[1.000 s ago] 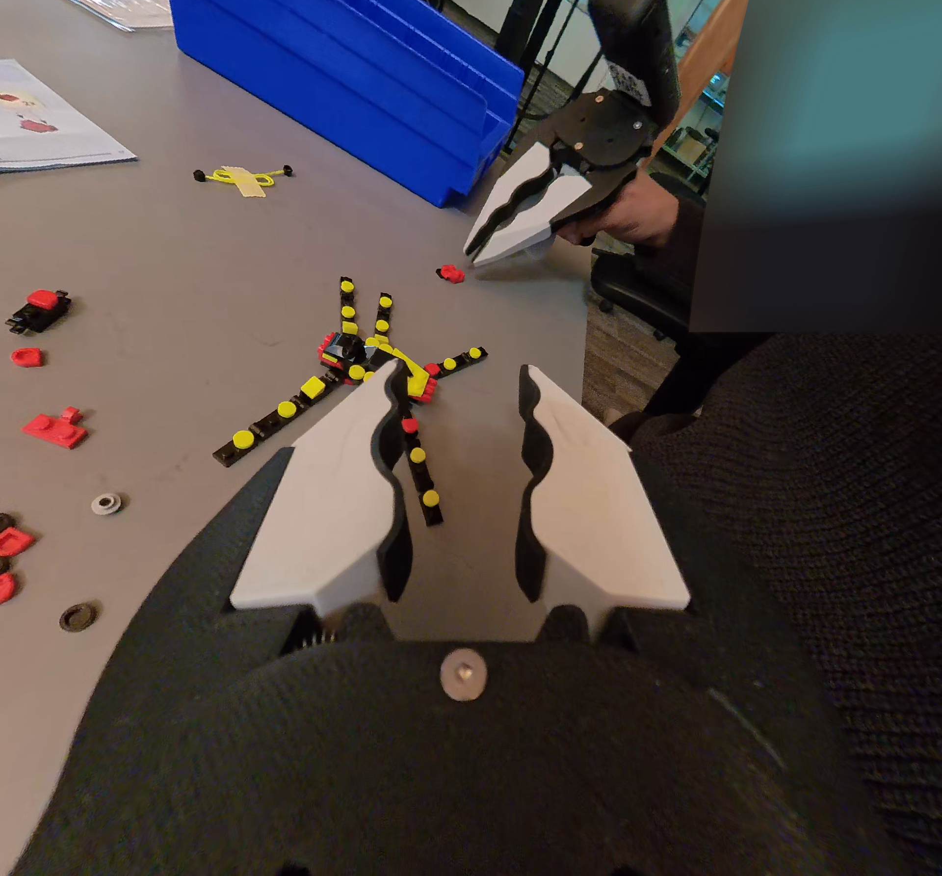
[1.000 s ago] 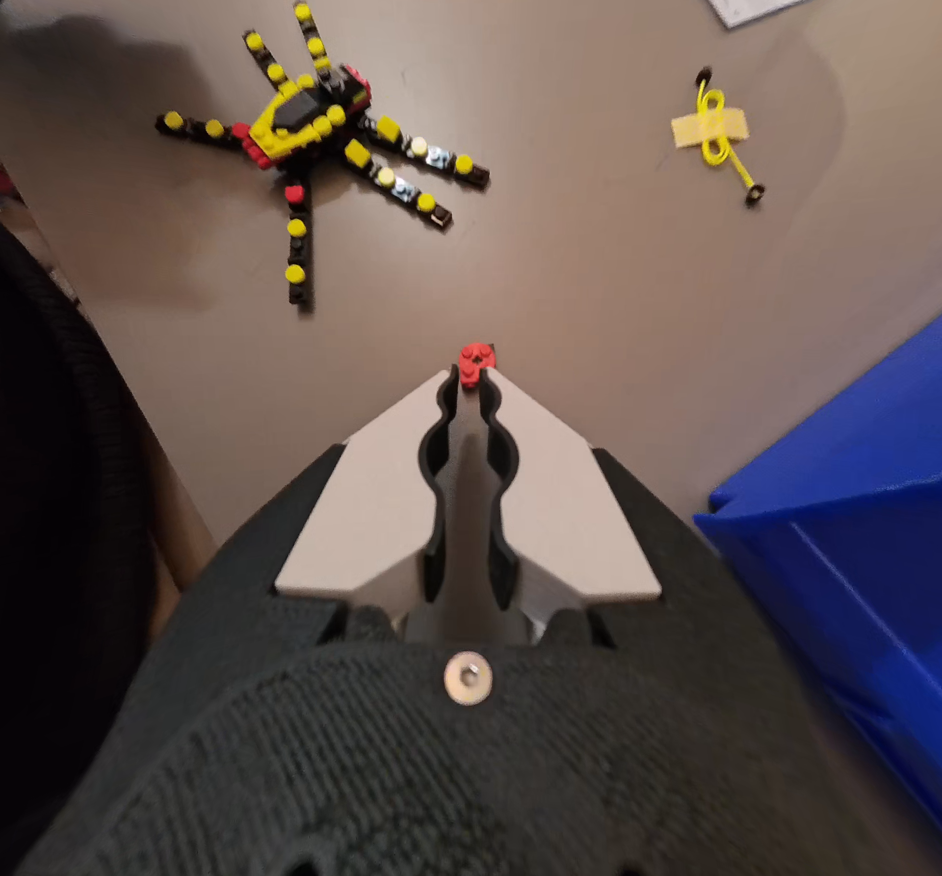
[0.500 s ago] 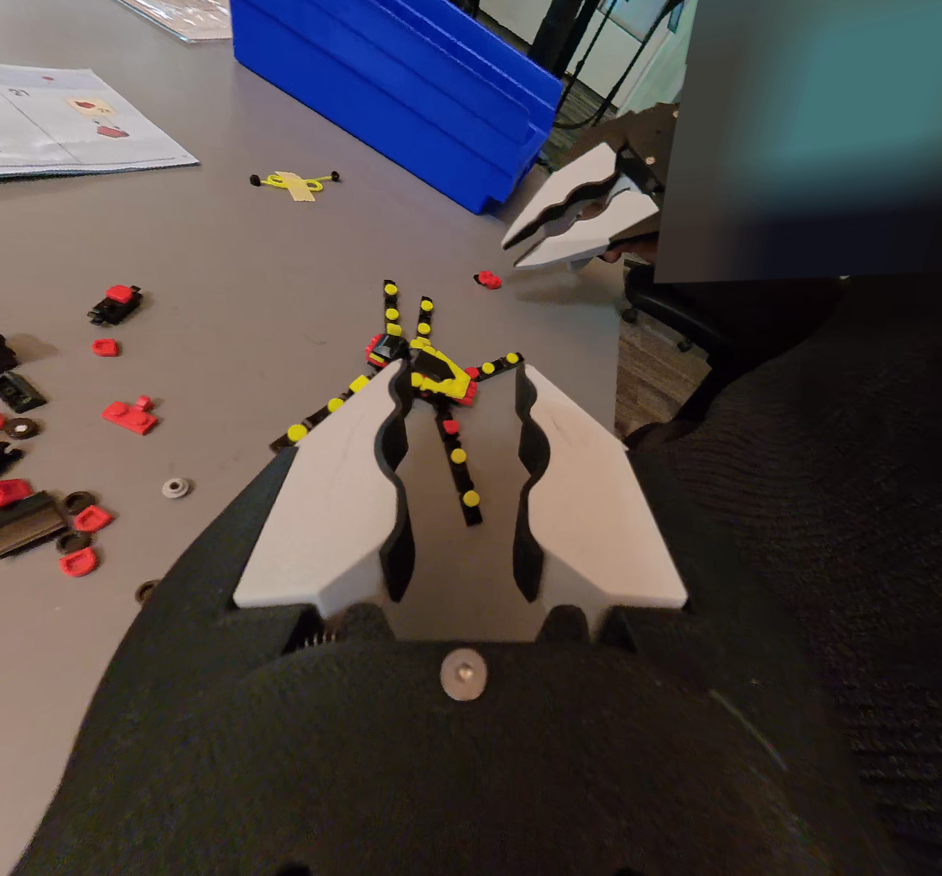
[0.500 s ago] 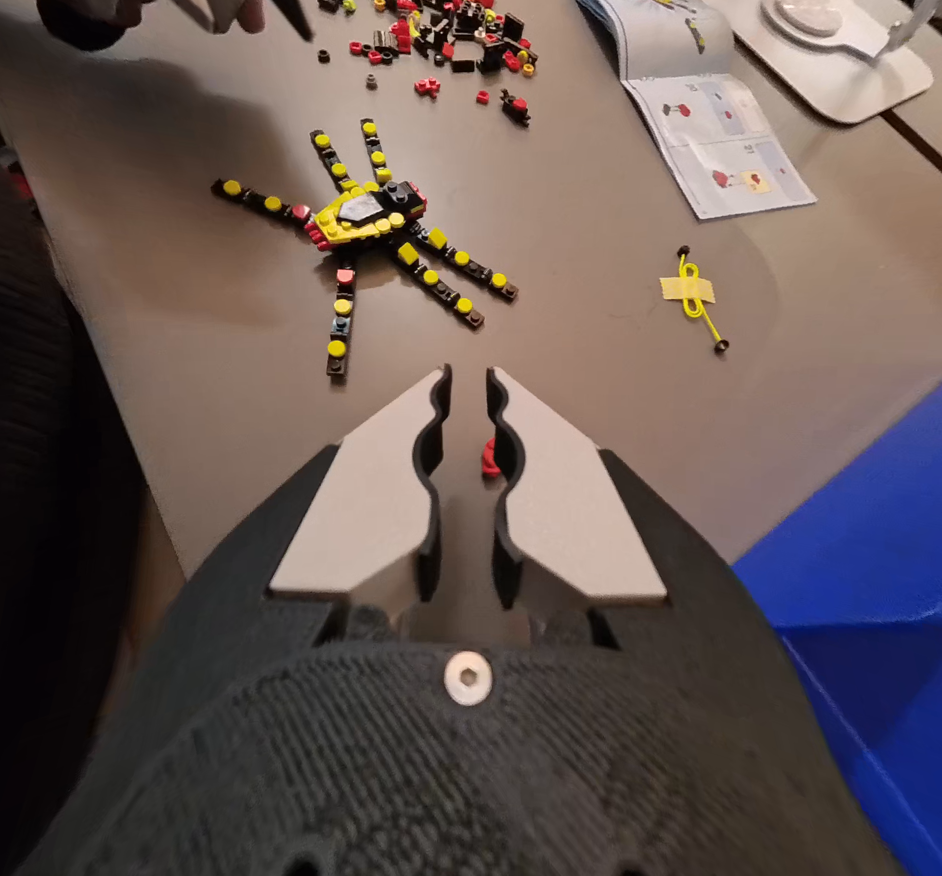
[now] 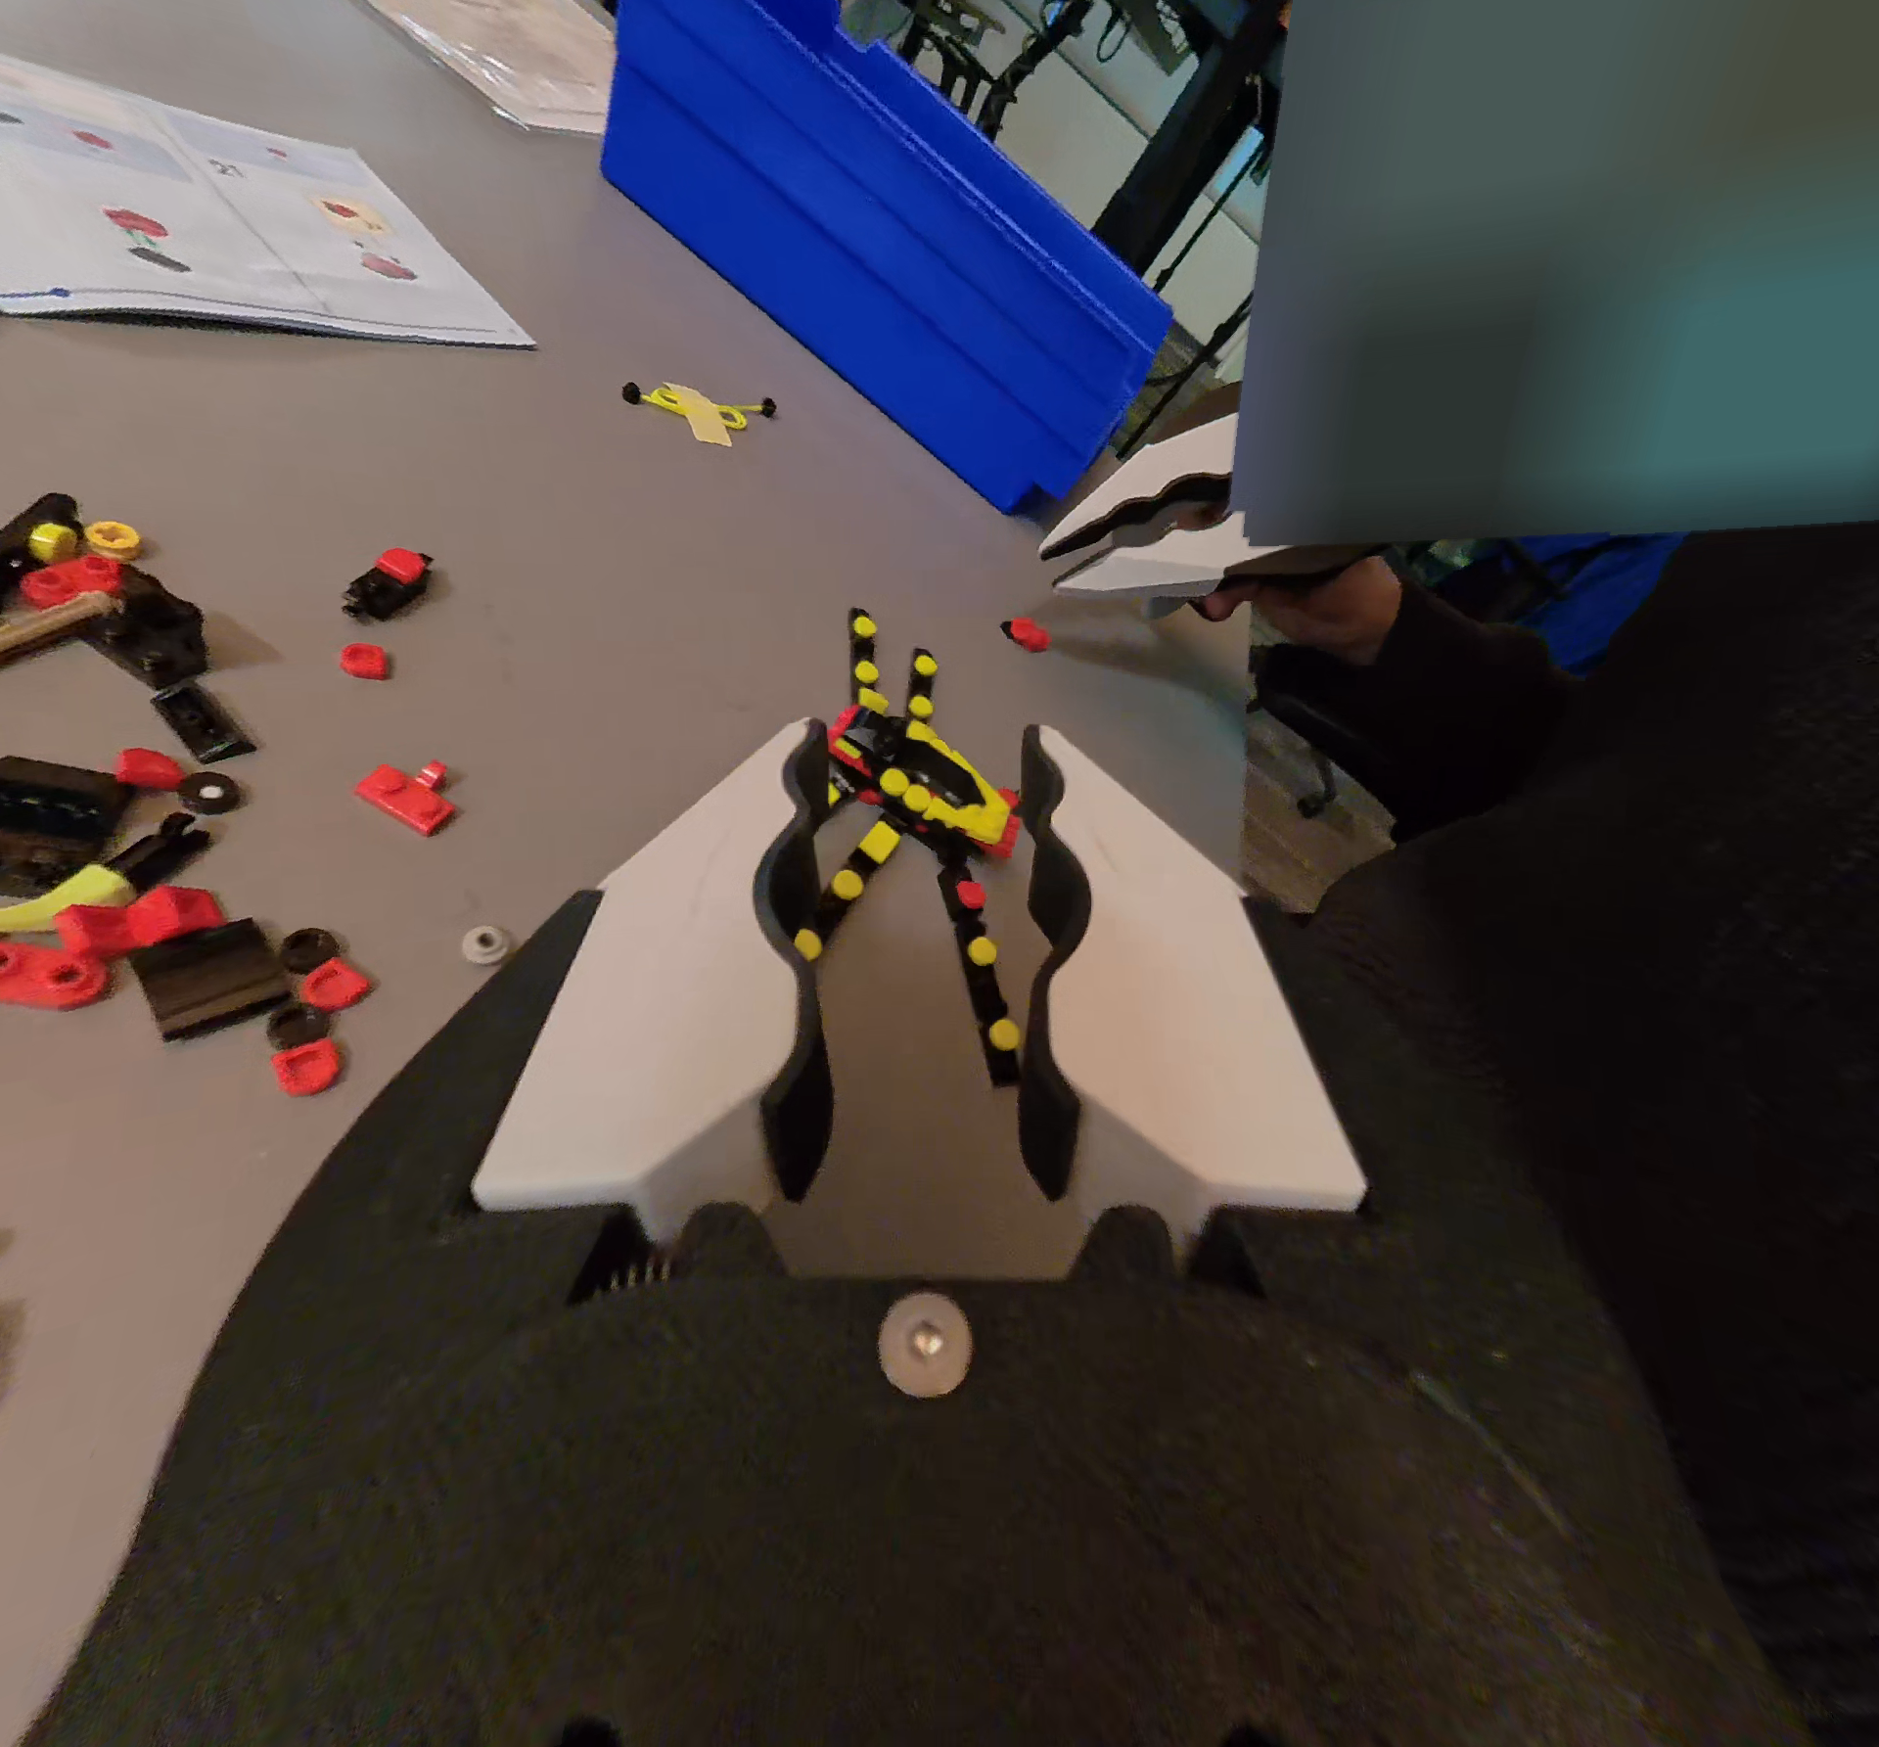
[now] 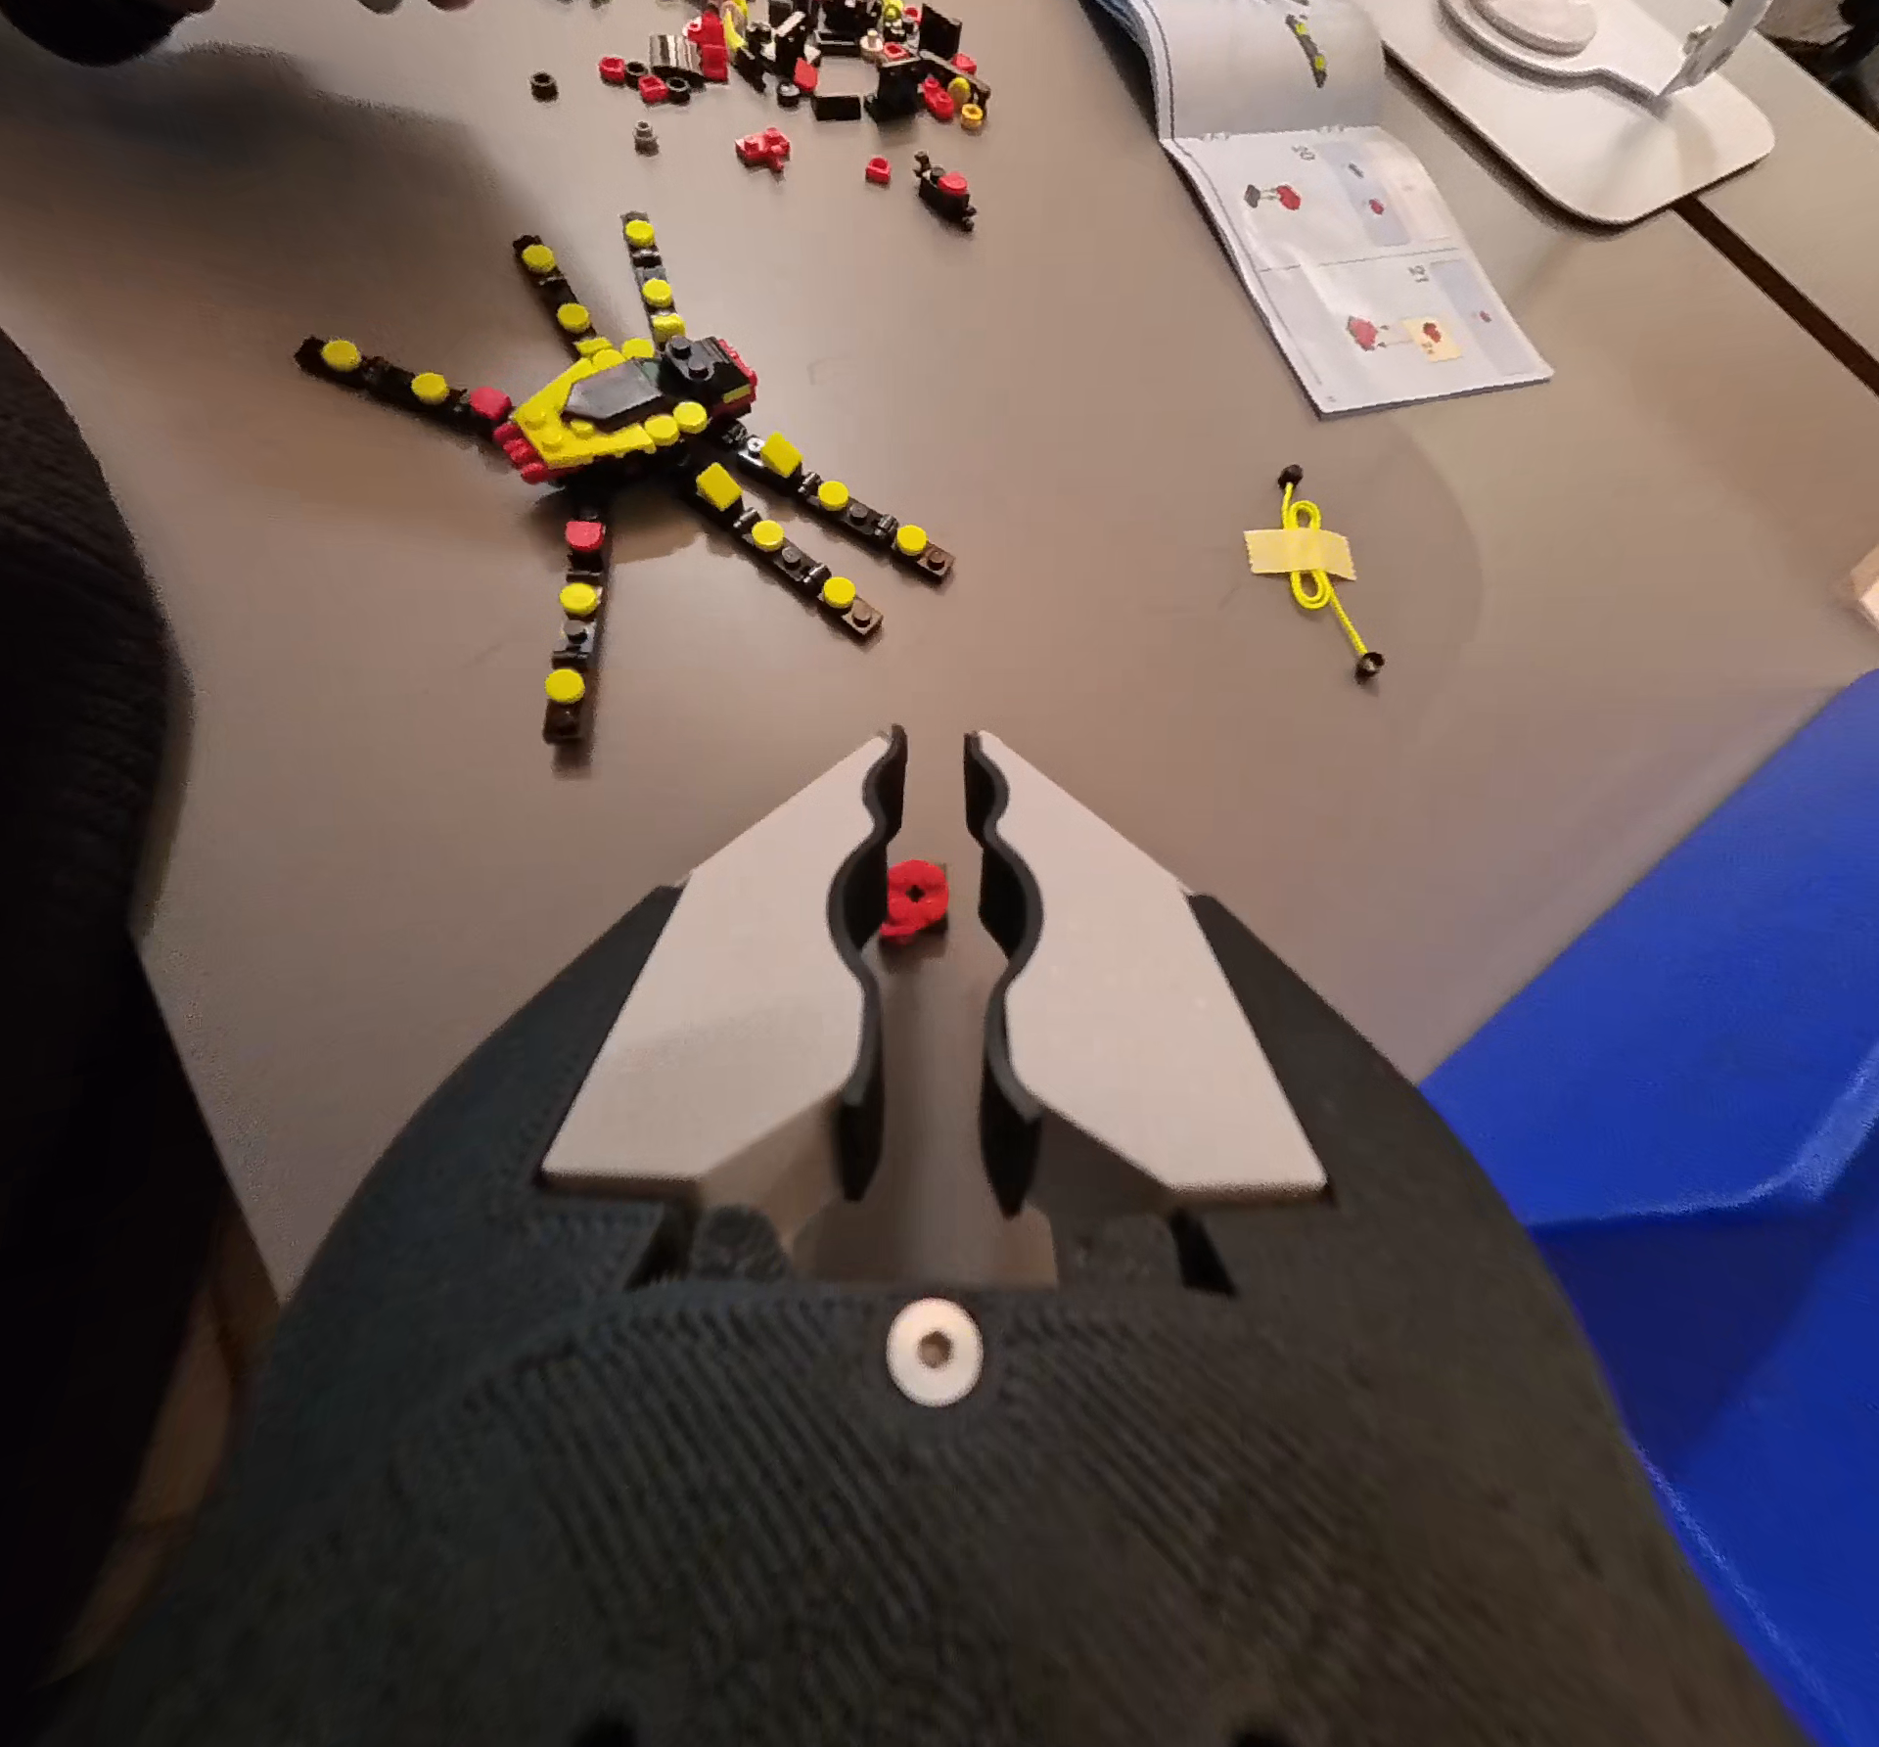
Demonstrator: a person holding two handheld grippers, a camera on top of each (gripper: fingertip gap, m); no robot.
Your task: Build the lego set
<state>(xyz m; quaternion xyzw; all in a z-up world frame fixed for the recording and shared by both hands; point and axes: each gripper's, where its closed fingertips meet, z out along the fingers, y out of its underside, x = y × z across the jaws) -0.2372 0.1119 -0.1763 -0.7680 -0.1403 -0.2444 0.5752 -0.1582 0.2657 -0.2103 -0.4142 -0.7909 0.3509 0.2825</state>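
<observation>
Legs of black plate dotted with yellow studs spread from the half-built lego model, which lies flat on the grey table. We see our left gripper with its jaws apart and nothing between them; in its own view its fingers frame the model and cover part of one leg, so we cannot tell how near the tips are to the bricks. Our right gripper is likewise parted and holds nothing. A small red piece lies on the table in the gap between its fingers, apparently clear of both, though blur keeps its shape uncertain. From the left wrist view the same red piece sits just in front of the right gripper's tips, whose body is cut off by a masked patch.

Loose red, black and yellow parts are heaped at the table's far side, too small and jumbled to sort. An open instruction booklet lies near a yellow cord with a strip of tape. A blue bin stands at the table edge, cropped in the right wrist view.
</observation>
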